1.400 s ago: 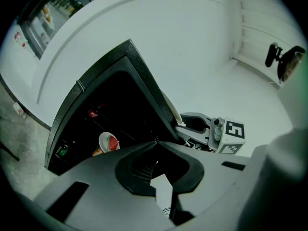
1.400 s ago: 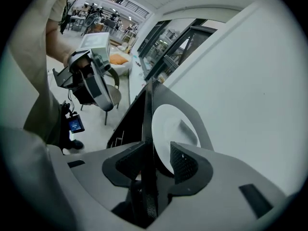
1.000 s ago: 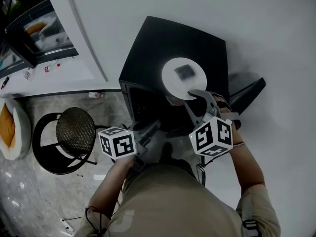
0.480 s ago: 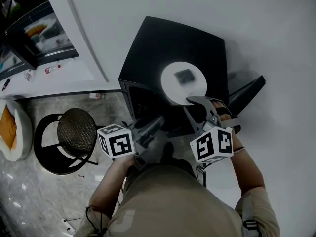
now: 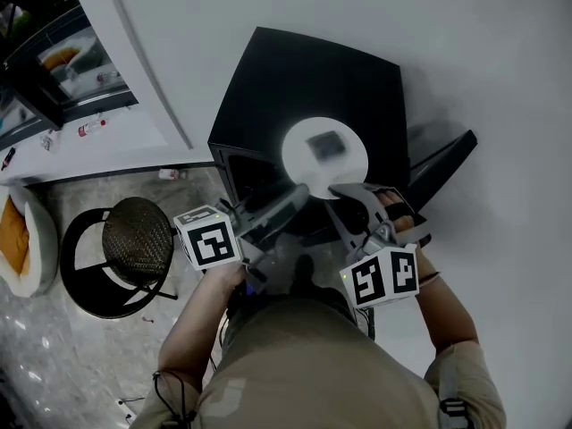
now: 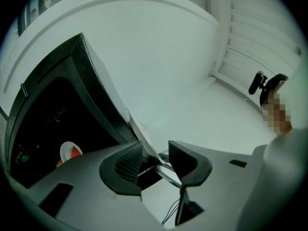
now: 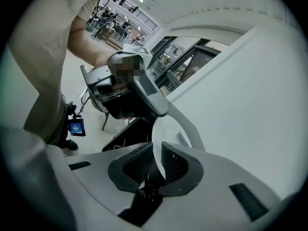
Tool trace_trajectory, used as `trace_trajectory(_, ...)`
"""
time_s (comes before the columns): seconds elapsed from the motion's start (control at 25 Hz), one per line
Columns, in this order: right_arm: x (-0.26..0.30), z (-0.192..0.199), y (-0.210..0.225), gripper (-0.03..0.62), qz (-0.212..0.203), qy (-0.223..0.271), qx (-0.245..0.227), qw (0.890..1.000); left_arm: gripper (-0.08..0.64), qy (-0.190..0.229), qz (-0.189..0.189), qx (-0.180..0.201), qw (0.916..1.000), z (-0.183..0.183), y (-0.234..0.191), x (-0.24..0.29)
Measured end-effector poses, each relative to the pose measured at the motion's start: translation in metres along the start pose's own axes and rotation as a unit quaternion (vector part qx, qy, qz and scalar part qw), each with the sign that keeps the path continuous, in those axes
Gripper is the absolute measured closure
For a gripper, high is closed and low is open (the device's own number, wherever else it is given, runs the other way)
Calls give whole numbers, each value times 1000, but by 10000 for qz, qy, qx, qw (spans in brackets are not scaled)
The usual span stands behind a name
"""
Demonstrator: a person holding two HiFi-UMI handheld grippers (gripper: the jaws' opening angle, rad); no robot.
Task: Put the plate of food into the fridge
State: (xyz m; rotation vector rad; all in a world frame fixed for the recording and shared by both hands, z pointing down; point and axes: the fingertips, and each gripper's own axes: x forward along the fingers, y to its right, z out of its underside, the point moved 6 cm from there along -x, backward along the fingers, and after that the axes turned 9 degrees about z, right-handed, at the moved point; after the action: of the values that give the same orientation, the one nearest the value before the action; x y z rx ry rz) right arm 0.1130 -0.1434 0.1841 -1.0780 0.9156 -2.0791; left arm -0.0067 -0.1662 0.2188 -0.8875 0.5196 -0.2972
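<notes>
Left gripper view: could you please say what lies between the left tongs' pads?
The plate rim, shown in the left gripper view; the left tongs have just been opening.

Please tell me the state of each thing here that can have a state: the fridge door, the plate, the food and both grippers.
Fridge door: open.
Plate: over the fridge top, rim between both grippers' jaws; lifted or resting, cannot tell.
Food: on the plate.
Left gripper: open, jaws just opened, plate rim between them.
Right gripper: shut on the plate rim, jaws just closed further.
</notes>
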Motion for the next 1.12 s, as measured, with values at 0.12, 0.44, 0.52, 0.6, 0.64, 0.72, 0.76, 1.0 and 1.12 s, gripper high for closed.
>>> trace_trajectory(0.12, -6, -7, -5, 534, -18, 158, -49, 9999, 408, -42, 15, -54, 10000, 0, -3, 5)
trace_trajectory(0.44, -11, -16, -14, 537, -51, 362, -158, 9992, 410, 121, 354, -564, 9977, 5, -8, 4)
trace_trajectory(0.52, -12, -17, -14, 537, -44, 409, -163, 9990, 410, 143, 378, -598, 9974, 5, -8, 3)
trace_trajectory(0.6, -13, -18, -15, 538, -37, 463, -168, 9988, 411, 135, 371, -601, 9974, 5, -7, 2)
trace_trajectory(0.64, -13, -18, -15, 538, -37, 482, -165, 9987, 413, 145, 367, -632, 9972, 4, -7, 1)
trace_trajectory(0.72, -12, -21, -16, 538, -47, 507, -154, 9986, 421, 213, 336, -786, 9961, 5, -7, -3)
trace_trajectory(0.76, -12, -22, -17, 538, -55, 521, -145, 9985, 427, 262, 315, -872, 9953, 5, -8, -5)
trace_trajectory(1.0, -12, -31, -23, 537, -107, 584, -38, 9982, 458, 403, 271, -1170, 9919, 6, -2, -16)
trace_trajectory(1.12, -17, -37, -28, 537, -128, 638, -6, 9979, 462, 448, 299, -1376, 9890, 7, 4, -22)
